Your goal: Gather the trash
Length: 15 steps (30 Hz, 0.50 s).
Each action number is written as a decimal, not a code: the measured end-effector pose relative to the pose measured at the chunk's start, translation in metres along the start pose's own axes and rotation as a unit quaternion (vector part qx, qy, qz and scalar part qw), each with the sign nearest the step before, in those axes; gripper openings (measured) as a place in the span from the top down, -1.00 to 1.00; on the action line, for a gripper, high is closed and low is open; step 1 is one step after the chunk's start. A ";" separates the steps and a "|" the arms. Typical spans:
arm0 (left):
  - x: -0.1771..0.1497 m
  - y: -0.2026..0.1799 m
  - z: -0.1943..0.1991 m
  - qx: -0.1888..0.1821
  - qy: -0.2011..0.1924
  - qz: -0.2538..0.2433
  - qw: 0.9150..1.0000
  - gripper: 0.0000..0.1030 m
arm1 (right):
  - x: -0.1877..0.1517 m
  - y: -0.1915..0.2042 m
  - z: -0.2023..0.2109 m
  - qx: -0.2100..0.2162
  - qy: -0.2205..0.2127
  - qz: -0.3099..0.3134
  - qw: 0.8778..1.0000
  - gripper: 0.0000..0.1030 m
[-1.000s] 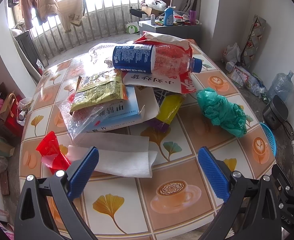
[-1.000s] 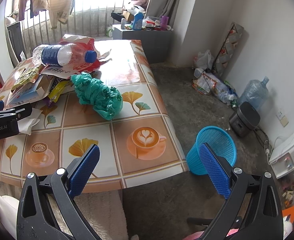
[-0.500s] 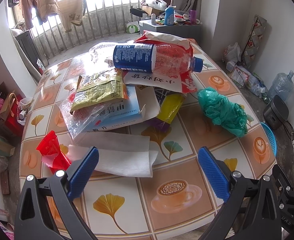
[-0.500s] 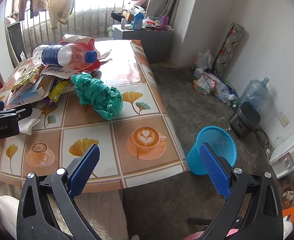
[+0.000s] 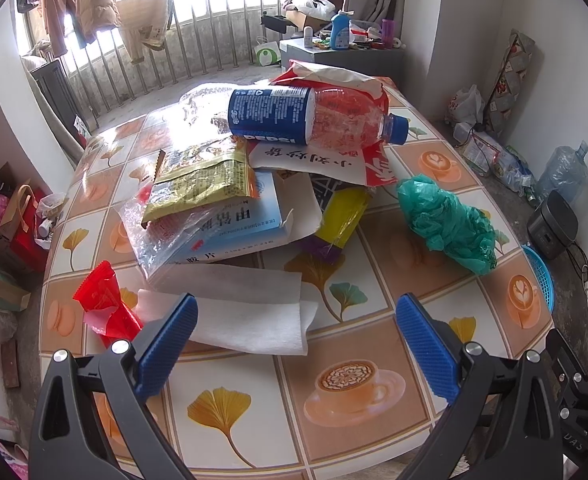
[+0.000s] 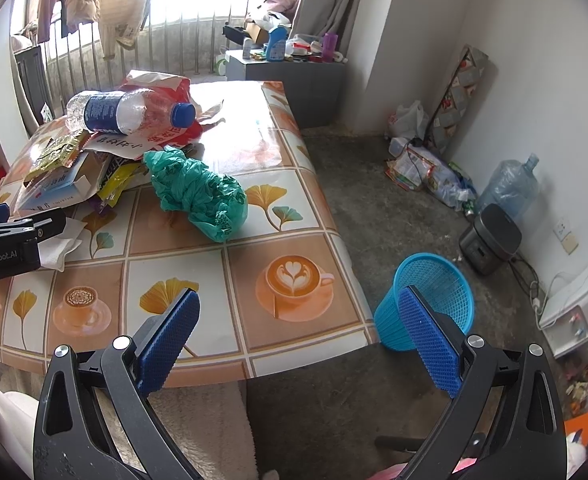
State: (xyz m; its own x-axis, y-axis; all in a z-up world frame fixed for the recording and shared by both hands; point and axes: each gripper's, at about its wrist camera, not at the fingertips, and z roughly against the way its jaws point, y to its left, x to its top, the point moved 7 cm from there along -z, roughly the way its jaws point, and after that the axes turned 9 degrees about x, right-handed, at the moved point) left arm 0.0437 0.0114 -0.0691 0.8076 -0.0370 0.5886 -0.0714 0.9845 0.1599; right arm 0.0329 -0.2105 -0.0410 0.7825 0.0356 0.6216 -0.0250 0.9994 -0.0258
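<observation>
Both hand-held grippers hang spread wide and grasp nothing: the left gripper point(image 5: 296, 338) hovers over the table's near edge, and the right gripper point(image 6: 298, 334) sits off the near right corner, above the floor.

Covered in a tiled coffee-cup and ginkgo-leaf cloth, the table point(image 5: 253, 412) carries all the trash in a heap toward its middle and far side. Off the table's right edge, a blue mesh wastebasket point(image 6: 434, 280) stands upright on the concrete floor, with nothing visible inside it. On top of the heap a plastic bottle point(image 5: 314, 116) with a blue label and cap lies on its side across a red and white bag point(image 5: 326, 160). A crumpled green plastic bag point(image 5: 446, 224) rests alone near the right edge, just beside the pile. White tissue sheets point(image 5: 245, 312) lie flat closest to the near edge, with the left gripper's left finger over their corner. A light blue box point(image 5: 249, 220) sits under a clear plastic wrapper point(image 5: 161, 232) and a yellow-green snack packet point(image 5: 201, 176). A yellow wrapper point(image 5: 344, 212) pokes out from under the pile. Near the left edge, touching the tissue, sits a small red wrapper point(image 5: 105, 304).
</observation>
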 end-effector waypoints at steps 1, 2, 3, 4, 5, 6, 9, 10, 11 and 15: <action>0.001 0.000 0.000 0.000 0.000 0.000 1.000 -0.89 | 0.000 0.001 0.000 0.000 0.000 0.000 1.000 -0.85; 0.001 0.000 0.000 0.000 0.000 0.000 1.000 -0.89 | 0.000 0.001 0.000 0.000 0.000 0.000 1.000 -0.85; 0.001 0.000 0.000 0.000 0.000 0.000 1.000 -0.89 | 0.000 0.001 0.000 0.000 0.000 0.000 1.000 -0.85; 0.001 0.000 0.000 0.000 0.000 0.000 1.000 -0.89 | 0.000 0.002 0.000 0.000 0.000 0.000 1.000 -0.85; 0.001 0.000 0.000 0.000 0.000 0.000 1.000 -0.89 | 0.000 0.002 0.001 0.000 0.000 0.000 1.000 -0.85; 0.000 0.001 0.000 0.000 0.000 0.001 1.000 -0.89 | 0.000 0.001 0.000 0.000 -0.001 0.000 1.000 -0.85; 0.002 0.002 0.001 0.000 0.001 0.003 1.000 -0.89 | 0.002 0.005 0.002 0.001 -0.003 0.001 1.000 -0.85; 0.002 0.002 0.001 0.000 0.001 0.003 1.000 -0.89 | 0.002 0.006 0.003 0.002 -0.006 0.001 1.000 -0.85; 0.001 0.002 0.001 0.000 0.001 0.002 1.000 -0.89 | 0.004 0.006 0.003 0.004 -0.007 0.000 1.000 -0.85; 0.004 0.001 0.003 0.000 -0.001 0.000 1.000 -0.89 | 0.005 0.005 0.003 0.007 -0.010 -0.005 1.000 -0.85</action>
State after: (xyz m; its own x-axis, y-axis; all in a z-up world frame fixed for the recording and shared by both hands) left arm 0.0449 0.0120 -0.0642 0.8063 -0.0376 0.5903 -0.0708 0.9847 0.1594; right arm 0.0348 -0.2054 -0.0359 0.7707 0.0257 0.6367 -0.0267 0.9996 -0.0081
